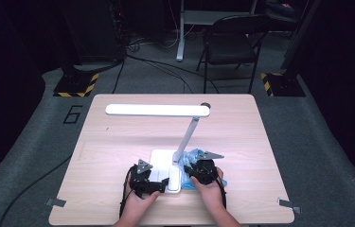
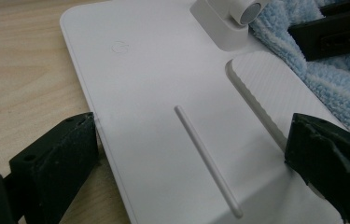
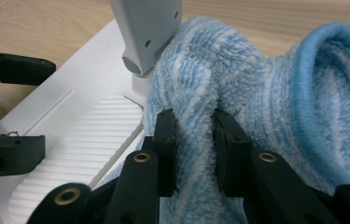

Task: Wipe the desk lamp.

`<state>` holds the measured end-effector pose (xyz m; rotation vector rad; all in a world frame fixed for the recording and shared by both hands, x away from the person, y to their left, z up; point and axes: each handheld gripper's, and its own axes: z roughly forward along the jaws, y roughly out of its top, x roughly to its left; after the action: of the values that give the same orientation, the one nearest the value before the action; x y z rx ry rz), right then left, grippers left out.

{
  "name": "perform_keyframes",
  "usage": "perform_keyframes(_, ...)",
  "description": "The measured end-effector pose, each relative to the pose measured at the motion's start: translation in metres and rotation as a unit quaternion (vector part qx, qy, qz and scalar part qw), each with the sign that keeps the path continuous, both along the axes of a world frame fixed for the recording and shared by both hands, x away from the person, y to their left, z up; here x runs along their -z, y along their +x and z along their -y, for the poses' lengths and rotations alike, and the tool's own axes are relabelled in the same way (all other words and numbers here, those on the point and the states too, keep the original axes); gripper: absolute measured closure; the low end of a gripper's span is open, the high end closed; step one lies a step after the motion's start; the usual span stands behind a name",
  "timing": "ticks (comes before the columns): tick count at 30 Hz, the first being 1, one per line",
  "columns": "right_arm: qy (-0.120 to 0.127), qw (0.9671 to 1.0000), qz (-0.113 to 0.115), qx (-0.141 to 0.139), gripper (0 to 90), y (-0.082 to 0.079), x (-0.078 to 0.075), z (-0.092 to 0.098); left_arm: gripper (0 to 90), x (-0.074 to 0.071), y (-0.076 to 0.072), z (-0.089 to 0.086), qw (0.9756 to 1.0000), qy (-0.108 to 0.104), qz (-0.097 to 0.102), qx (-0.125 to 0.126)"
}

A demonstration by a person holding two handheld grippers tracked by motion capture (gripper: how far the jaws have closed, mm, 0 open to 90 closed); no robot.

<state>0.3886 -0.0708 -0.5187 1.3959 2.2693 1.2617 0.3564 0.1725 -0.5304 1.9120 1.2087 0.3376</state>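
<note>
A white desk lamp stands on the wooden table, its long head [image 1: 157,110] above and its flat base [image 1: 162,163] near the front edge. My left gripper [image 1: 164,183] straddles the base [image 2: 154,74]. Its jaws press on the two side edges [image 2: 191,140]. My right gripper [image 1: 187,170] is shut on a fold of a fluffy blue cloth [image 3: 256,79], pads pinching it [image 3: 193,123]. The cloth [image 2: 331,79] lies against the lamp's stem foot [image 3: 147,28] and the ribbed part of the base [image 3: 93,126]. One of the left gripper's fingers [image 3: 18,69] shows beyond.
The table [image 1: 118,142] has bare wood to the left, right and behind the lamp. A folding chair [image 1: 229,45] stands beyond the far edge. Striped stand feet [image 1: 75,85] and cables lie on the floor.
</note>
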Motion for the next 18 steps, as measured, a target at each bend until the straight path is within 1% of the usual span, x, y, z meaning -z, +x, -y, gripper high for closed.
perform_keyframes(1, 0.001, 1.0, -0.002, 0.003, 72.4, 0.0, 0.0, 0.0, 2.5, 0.0, 0.0, 0.0, 1.0, 0.0, 0.0, 0.0)
perform_keyframes(3, -0.007, 1.0, 0.002, -0.002, 72.4, 0.002, 0.0, 0.0, 2.4, 0.0, 0.0, 0.0, 1.0, 0.0, 0.0, -0.001)
perform_keyframes(4, -0.002, 1.0, -0.003, 0.0, 72.5, 0.002, -0.001, 0.0, 2.4, 0.0, 0.0, 0.0, 1.0, 0.0, 0.0, -0.001)
perform_keyframes(5, -0.004, 1.0, -0.001, -0.006, 72.6, 0.003, -0.001, 0.001, 2.4, 0.0, 0.0, 0.0, 1.0, 0.0, 0.0, -0.001)
perform_keyframes(6, -0.001, 1.0, -0.002, -0.005, 72.8, 0.004, -0.002, 0.001, 2.4, 0.0, 0.0, 0.0, 1.0, 0.004, 0.002, 0.002)
perform_keyframes(7, 0.002, 1.0, -0.006, -0.003, 73.0, 0.004, -0.002, 0.002, 2.4, 0.0, 0.0, 0.0, 1.0, 0.004, 0.002, 0.002)
perform_keyframes(8, 0.004, 1.0, -0.005, -0.006, 73.1, 0.004, -0.003, 0.004, 2.4, 0.0, 0.0, 0.0, 1.0, 0.004, 0.002, 0.002)
perform_keyframes(10, 0.009, 0.9999, -0.007, 0.0, 73.3, 0.005, -0.005, 0.006, 2.4, 0.0, 0.0, 0.0, 1.0, 0.004, 0.002, 0.002)
perform_keyframes(13, 0.02, 0.9998, 0.001, 0.005, 73.4, 0.008, -0.008, 0.01, 2.4, 0.0, 0.0, 0.0, 1.0, 0.004, 0.002, 0.002)
perform_keyframes(14, 0.026, 0.9996, 0.0, 0.009, 73.5, 0.008, -0.009, 0.011, 2.4, 0.0, 0.0, 0.0, 1.0, 0.0, -0.001, -0.001)
perform_keyframes(15, 0.031, 0.9994, -0.005, 0.012, 73.5, 0.008, -0.01, 0.011, 2.4, 0.0, 0.0, 0.0, 1.0, 0.0, 0.0, -0.001)
perform_keyframes(17, 0.038, 0.9991, -0.004, 0.017, 73.5, 0.009, -0.013, 0.011, 2.4, 0.0, 0.0, 0.0, 1.0, 0.0, 0.0, -0.001)
perform_keyframes(18, 0.039, 0.9991, 0.0, 0.014, 73.5, 0.01, -0.014, 0.012, 2.4, 0.0, 0.0, 0.0, 1.0, 0.0, 0.0, -0.001)
